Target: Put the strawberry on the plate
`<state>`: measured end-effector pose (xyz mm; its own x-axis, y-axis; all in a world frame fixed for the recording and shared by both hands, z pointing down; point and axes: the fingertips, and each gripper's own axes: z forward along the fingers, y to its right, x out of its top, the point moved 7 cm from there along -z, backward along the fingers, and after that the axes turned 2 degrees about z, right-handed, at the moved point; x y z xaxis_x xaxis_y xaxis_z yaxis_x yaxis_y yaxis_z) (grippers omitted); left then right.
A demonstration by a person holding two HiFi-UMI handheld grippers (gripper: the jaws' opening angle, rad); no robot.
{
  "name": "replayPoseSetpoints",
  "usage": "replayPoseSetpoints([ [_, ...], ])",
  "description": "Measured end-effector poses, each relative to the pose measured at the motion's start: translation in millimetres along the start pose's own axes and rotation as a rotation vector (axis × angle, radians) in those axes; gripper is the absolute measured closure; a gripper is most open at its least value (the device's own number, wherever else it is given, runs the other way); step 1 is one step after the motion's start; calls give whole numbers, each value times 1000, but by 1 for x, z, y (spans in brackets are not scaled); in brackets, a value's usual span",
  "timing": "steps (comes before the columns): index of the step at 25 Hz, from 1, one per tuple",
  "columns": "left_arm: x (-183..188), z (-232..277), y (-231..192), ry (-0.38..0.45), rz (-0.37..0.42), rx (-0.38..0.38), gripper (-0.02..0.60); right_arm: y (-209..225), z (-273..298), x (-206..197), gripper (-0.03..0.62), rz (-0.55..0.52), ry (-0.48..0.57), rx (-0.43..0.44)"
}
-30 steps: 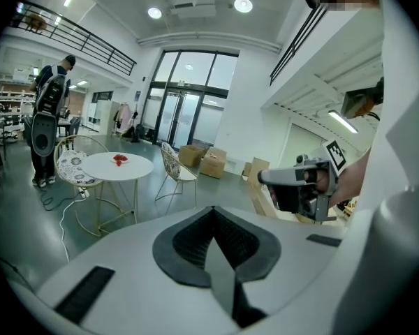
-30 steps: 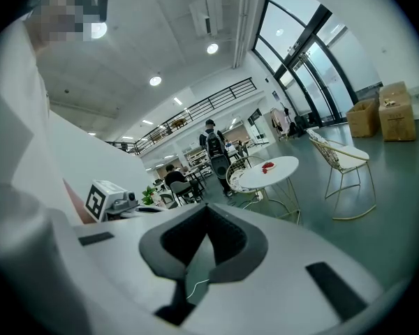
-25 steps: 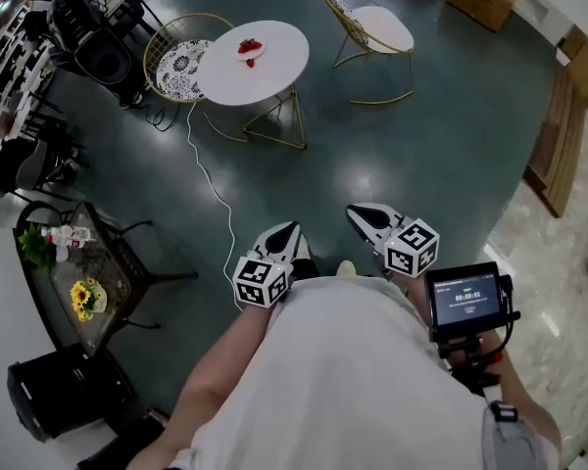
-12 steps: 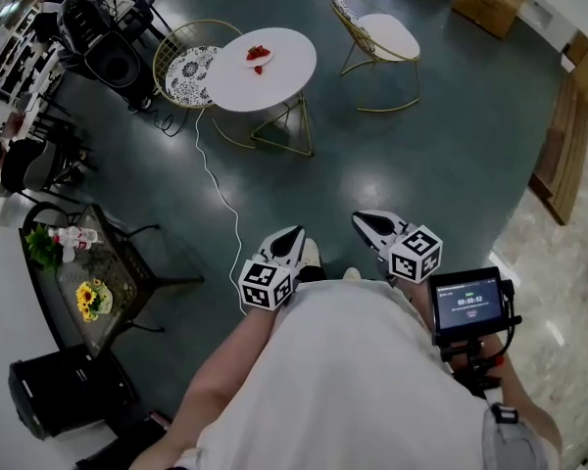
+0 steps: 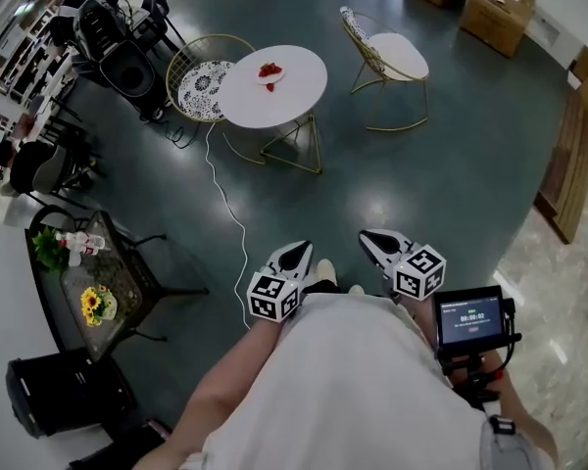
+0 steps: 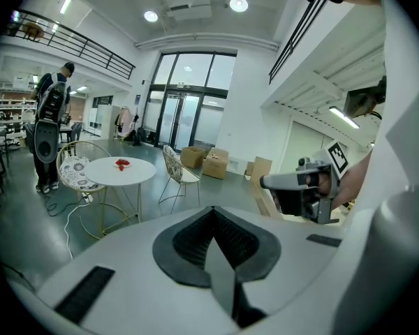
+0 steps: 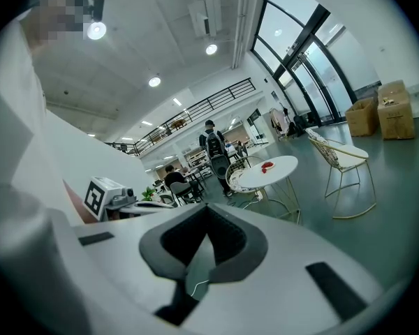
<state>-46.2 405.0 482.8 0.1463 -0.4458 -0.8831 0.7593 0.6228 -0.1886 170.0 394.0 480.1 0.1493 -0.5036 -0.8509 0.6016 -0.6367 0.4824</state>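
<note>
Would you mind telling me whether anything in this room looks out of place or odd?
One red strawberry lies on the round white table, just beside the small white plate that holds the other red fruit. A white cable also trails loose across the dark floor.

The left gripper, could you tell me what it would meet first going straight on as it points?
Probably the floor, short of the table and chair; the left gripper tilts slightly down, though depth is unclear.
</note>
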Motion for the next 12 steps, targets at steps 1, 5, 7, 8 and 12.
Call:
replayPoseSetpoints([
  [1,0,-1,-1,-1,-1,0,575,0,1,0,588,1,0,0],
  [5,1,-2,-4,-5,-6,8,575,1,4,1,588,11,-6,1],
  [7,1,0,-6,-9,-13,13,575,3,6,0,588,17,-12,4],
  [8,0,1,-7,-11,-17,15,575,4,7,0,588,20,-17,6],
  [12,0,9,-14,-15,-32,18,575,13,15,1,588,26,-35,8],
])
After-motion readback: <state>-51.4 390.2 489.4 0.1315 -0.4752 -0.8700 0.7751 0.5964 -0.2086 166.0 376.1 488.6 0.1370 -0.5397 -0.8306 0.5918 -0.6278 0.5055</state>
